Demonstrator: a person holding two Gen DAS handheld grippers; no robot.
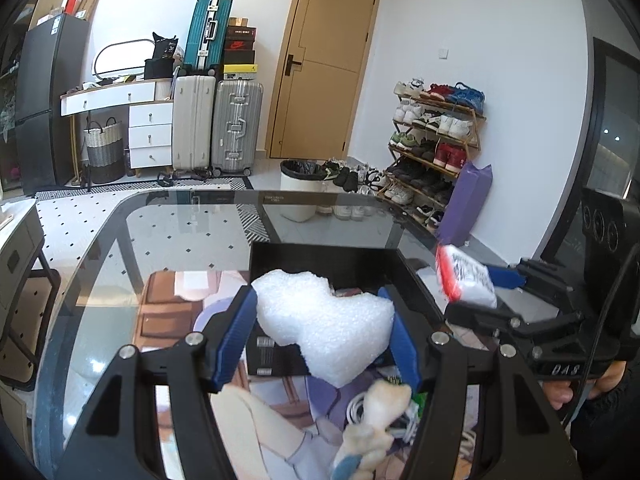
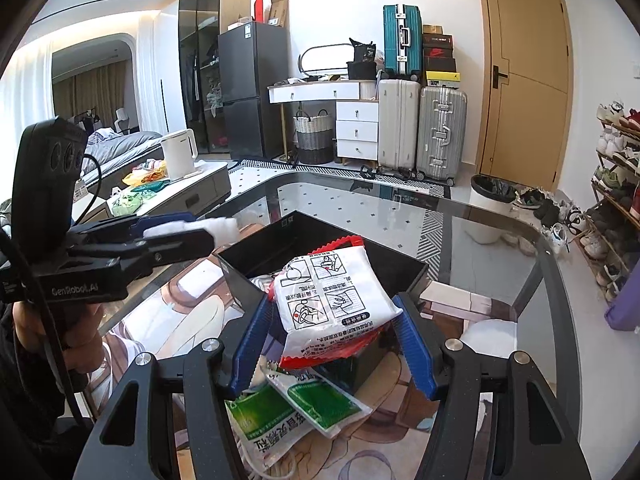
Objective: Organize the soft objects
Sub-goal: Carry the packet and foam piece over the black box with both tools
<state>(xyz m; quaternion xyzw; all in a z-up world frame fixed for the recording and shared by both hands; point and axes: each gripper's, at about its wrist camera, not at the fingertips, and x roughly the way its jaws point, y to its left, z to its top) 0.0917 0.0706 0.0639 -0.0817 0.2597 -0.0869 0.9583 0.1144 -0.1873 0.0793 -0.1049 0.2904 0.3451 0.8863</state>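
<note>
My left gripper is shut on a white foam piece, its blue pads pressing both sides, held above the near edge of a black open box. My right gripper is shut on a white and red printed packet, held over the black box. In the left wrist view the right gripper shows at the right with the packet. In the right wrist view the left gripper shows at the left with foam sticking out.
The box stands on a glass table with a printed mat under it. Green and white packets, a white cable and a plush toy lie near the front. Beyond are a bin, suitcases, a shoe rack and a door.
</note>
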